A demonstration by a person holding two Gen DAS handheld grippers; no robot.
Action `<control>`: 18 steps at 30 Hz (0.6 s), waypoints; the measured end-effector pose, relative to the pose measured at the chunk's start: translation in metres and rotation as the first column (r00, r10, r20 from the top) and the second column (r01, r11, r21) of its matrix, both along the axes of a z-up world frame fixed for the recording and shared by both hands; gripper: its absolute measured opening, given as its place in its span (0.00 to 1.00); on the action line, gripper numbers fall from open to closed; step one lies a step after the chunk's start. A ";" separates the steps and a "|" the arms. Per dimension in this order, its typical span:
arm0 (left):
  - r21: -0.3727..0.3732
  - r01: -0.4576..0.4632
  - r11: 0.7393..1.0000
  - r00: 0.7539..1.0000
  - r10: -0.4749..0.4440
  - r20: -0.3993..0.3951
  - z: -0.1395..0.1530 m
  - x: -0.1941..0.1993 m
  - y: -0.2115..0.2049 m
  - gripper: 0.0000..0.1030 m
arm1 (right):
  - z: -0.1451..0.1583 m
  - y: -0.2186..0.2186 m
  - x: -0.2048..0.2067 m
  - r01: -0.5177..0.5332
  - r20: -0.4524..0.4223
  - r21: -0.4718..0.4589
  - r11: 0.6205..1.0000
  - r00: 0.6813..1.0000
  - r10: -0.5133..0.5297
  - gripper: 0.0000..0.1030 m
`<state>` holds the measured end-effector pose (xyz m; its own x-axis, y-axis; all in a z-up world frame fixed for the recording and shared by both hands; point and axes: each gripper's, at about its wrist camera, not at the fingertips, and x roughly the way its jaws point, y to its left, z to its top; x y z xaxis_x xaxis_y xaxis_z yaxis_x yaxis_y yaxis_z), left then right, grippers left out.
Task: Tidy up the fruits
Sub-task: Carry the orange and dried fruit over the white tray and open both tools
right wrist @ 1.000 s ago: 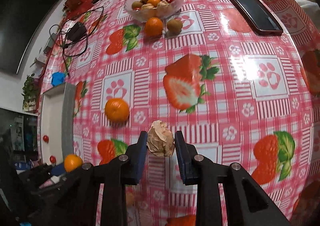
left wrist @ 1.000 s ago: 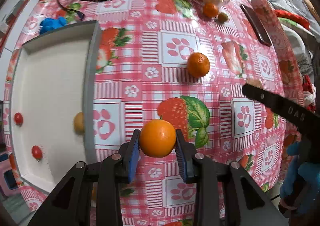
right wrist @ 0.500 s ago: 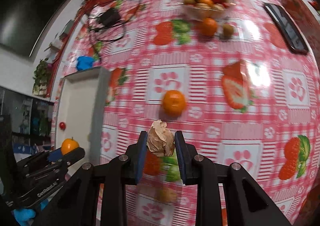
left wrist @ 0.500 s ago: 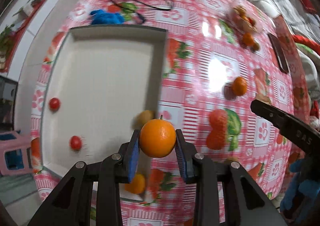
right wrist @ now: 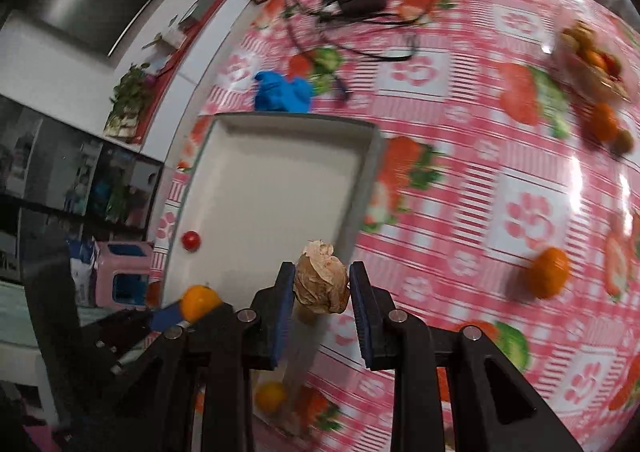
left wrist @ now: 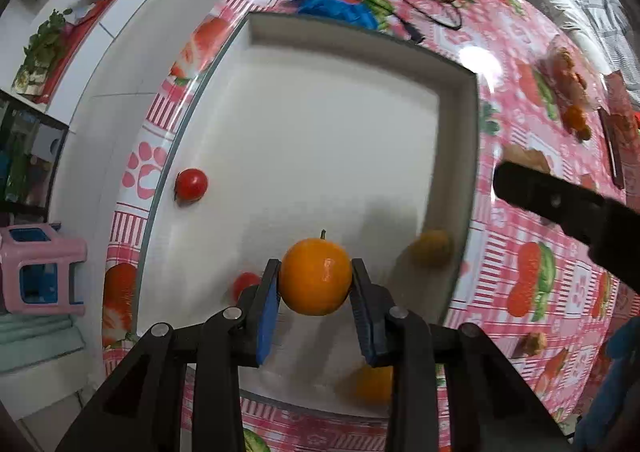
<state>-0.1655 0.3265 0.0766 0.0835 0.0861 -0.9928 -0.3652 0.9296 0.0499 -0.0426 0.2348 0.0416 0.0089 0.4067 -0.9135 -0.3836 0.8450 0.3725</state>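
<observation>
Pink checked oilcloth with strawberries and paw prints covers the surface [left wrist: 532, 220], where a white tray [left wrist: 320, 140] sits near its edge, a blue glove [right wrist: 282, 92] and a tangle of cables beyond it.

Left tool [left wrist: 315, 306] points down over the tray, its pads clamped on an orange [left wrist: 315, 277]: round, glossy, bright, with a short stem on top. It looks firm and smooth, so it could slip or roll once let go; the hold across its widest part suits it. On the tray lie a cherry tomato [left wrist: 191, 183] by the left wall, another red one partly hidden behind the tool, a yellowish fruit [left wrist: 430, 248] against the right wall and another orange one at the near edge.

Right tool [right wrist: 321, 302] hangs by the tray's right wall, narrow, gripping a physalis [right wrist: 321, 282], a brown papery husk, crumpled and veined. It is surely very light and easily crushed, so only gentle pressure on the husk's middle is safe. One more orange [right wrist: 547, 272] lies loose on the cloth, and a bowl [right wrist: 590, 64] of mixed fruit stands far off.
</observation>
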 end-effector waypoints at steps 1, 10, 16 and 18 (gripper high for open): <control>0.002 -0.004 1.000 1.000 0.004 -0.006 -0.003 -0.001 0.003 0.35 | -0.003 0.008 0.000 -0.013 -0.003 -0.003 1.000 1.000 0.013 0.29; -0.013 -0.012 1.000 0.999 0.011 -0.042 -0.021 -0.007 0.012 0.36 | -0.031 0.044 -0.001 -0.080 -0.044 -0.046 0.996 0.996 0.078 0.29; 0.014 0.017 1.000 0.999 -0.016 -0.035 -0.021 -0.008 0.008 0.67 | -0.035 0.048 -0.002 -0.098 -0.060 -0.061 0.993 0.994 0.095 0.39; 0.035 0.015 0.999 1.000 -0.014 -0.028 -0.018 -0.008 0.007 0.76 | -0.035 0.049 -0.002 -0.097 -0.058 -0.058 0.994 0.994 0.093 0.72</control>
